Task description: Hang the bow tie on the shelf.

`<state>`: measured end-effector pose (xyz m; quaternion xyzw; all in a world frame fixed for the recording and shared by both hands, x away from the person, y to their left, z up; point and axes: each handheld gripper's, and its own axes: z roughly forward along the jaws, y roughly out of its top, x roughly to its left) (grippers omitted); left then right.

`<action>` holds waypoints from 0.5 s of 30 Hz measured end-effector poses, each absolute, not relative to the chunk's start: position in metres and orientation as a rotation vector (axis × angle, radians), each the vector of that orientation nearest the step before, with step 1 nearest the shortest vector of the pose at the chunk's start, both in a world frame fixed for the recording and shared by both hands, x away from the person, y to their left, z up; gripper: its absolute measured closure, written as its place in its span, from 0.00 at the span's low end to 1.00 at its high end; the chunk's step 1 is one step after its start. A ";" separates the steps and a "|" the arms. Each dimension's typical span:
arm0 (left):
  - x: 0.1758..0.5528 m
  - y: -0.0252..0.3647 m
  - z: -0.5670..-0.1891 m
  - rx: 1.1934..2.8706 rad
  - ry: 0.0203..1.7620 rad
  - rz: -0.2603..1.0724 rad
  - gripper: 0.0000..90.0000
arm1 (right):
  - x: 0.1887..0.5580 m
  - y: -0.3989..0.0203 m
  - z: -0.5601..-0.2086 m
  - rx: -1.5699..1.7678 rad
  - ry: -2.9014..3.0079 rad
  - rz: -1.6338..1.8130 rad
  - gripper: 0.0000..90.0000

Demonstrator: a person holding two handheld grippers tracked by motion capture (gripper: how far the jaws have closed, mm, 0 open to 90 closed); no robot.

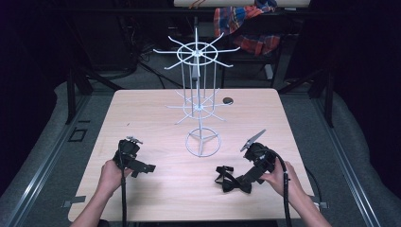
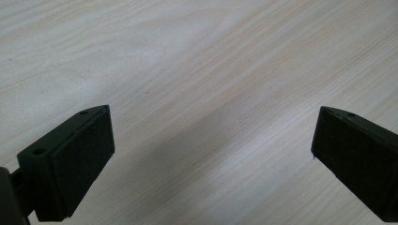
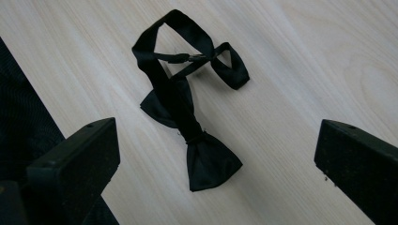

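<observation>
A black bow tie with its neck strap looped lies on the wooden table near the front right. In the right gripper view the bow tie lies flat between and beyond the wide-apart jaws. My right gripper is open and hovers right beside the tie, pointing at it. My left gripper is open at the front left, over bare wood, with nothing between its fingers.
A white wire display stand with two tiers of radiating hooks rises from a ring base at the table's middle. A small dark round cap lies behind it. A plaid cloth hangs beyond the table.
</observation>
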<state>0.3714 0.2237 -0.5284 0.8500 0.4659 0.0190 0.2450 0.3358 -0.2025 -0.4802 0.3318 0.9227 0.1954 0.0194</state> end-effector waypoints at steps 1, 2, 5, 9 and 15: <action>0.371 0.224 -0.528 2.320 1.272 0.052 0.00 | 0.336 -0.202 -0.480 1.030 2.863 0.606 0.01; 0.371 0.223 -0.528 2.320 1.267 0.051 0.00 | 0.335 -0.197 -0.482 1.019 2.870 0.599 0.02; 0.372 0.223 -0.529 2.320 1.268 0.051 0.00 | 0.336 -0.188 -0.484 1.007 2.878 0.592 0.04; 0.371 0.224 -0.528 2.317 1.276 0.051 0.00 | 0.337 -0.178 -0.489 0.992 2.889 0.586 0.04; 0.372 0.223 -0.529 2.320 1.271 0.048 0.00 | 0.337 -0.162 -0.495 0.945 2.908 0.533 0.01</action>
